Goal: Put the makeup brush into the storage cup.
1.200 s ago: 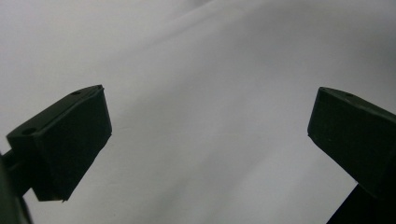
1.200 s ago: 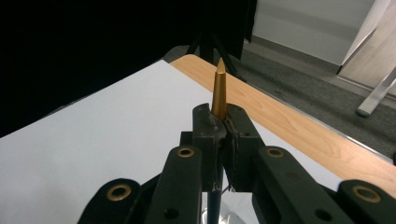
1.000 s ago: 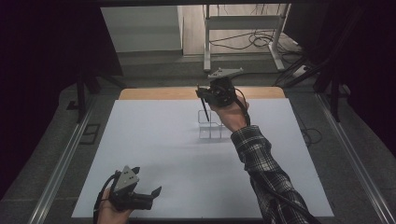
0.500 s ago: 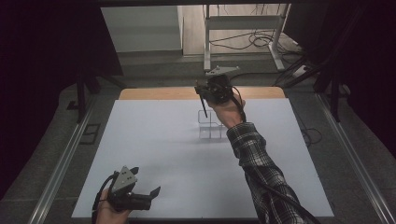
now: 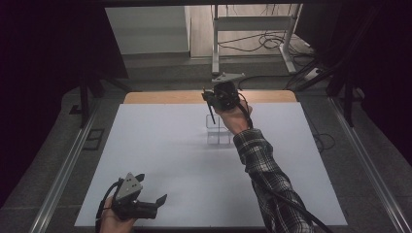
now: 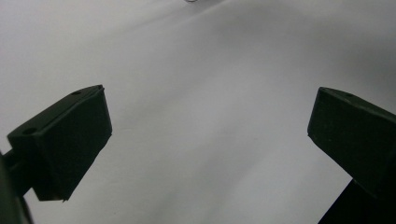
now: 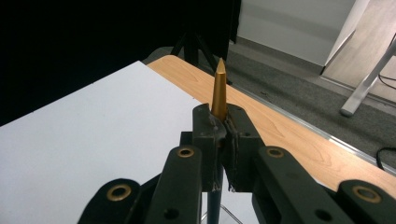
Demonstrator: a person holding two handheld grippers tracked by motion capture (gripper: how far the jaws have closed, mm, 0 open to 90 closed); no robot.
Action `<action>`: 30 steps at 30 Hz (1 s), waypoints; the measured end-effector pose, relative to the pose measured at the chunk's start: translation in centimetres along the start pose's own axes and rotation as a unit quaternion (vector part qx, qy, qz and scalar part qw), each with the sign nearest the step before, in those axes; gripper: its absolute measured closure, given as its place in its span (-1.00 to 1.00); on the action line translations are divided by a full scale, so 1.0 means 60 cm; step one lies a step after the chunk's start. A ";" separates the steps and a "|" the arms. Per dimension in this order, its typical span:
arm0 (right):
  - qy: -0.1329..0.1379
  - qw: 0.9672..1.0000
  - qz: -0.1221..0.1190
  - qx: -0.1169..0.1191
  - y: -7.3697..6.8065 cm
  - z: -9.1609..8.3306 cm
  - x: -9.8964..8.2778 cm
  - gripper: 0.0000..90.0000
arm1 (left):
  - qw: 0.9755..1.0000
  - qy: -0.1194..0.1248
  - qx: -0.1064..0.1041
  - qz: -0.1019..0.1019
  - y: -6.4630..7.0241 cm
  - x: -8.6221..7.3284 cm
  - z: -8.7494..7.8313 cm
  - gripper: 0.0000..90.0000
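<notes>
- Right gripper (image 7: 219, 140): my jaws are clenched on a pen (image 7: 219, 91). In the right gripper view its gold, pointed end rises above the pads, and its dark shaft runs down between them.
- In the high view I see the right gripper (image 5: 210, 97) raised over the far middle of the bench (image 5: 145, 160), with the pen (image 5: 211, 114) hanging tilted below the jaws, its lower end at the top of a clear rack (image 5: 217, 130).
- The rack stands on the white sheet, just beside my right hand (image 5: 235, 116); a checked sleeve (image 5: 265, 174) leads back to the near edge.
- Left gripper (image 6: 205, 140): my jaws are released and wide apart, with nothing between them but the white sheet.
- In the high view the left gripper (image 5: 145, 206) rests at the near left corner of the bench, well apart from the rack and the pen.
- Beyond the sheet a strip of bare wood (image 5: 160, 97) shows at the far edge.
</notes>
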State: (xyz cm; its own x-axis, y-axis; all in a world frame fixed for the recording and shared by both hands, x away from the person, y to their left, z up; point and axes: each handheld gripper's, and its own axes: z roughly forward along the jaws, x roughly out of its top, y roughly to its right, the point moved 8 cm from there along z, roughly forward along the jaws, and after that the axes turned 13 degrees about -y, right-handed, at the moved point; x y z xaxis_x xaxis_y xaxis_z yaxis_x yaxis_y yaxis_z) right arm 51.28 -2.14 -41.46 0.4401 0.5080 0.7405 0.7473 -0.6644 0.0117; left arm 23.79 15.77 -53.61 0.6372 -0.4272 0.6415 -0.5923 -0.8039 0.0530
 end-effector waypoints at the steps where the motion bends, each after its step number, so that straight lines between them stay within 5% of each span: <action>1: 0.000 1.000 -0.001 -0.001 0.000 0.002 -0.001 0.85 | 1.000 0.000 0.000 0.000 0.000 0.000 0.000 -0.99; 30: -0.022 1.000 0.002 -0.003 0.004 0.040 -0.048 0.85 | 1.000 0.014 -0.007 -0.011 -0.007 0.001 -0.007 -1.00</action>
State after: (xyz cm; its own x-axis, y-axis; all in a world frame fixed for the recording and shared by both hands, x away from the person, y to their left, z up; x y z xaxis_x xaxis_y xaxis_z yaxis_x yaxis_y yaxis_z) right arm 51.39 -2.48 -45.22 0.4653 0.5282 0.7103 0.7426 -0.6697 0.0116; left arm 23.87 16.26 -53.29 0.6351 -0.3980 0.6620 -0.5855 -0.8070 0.0766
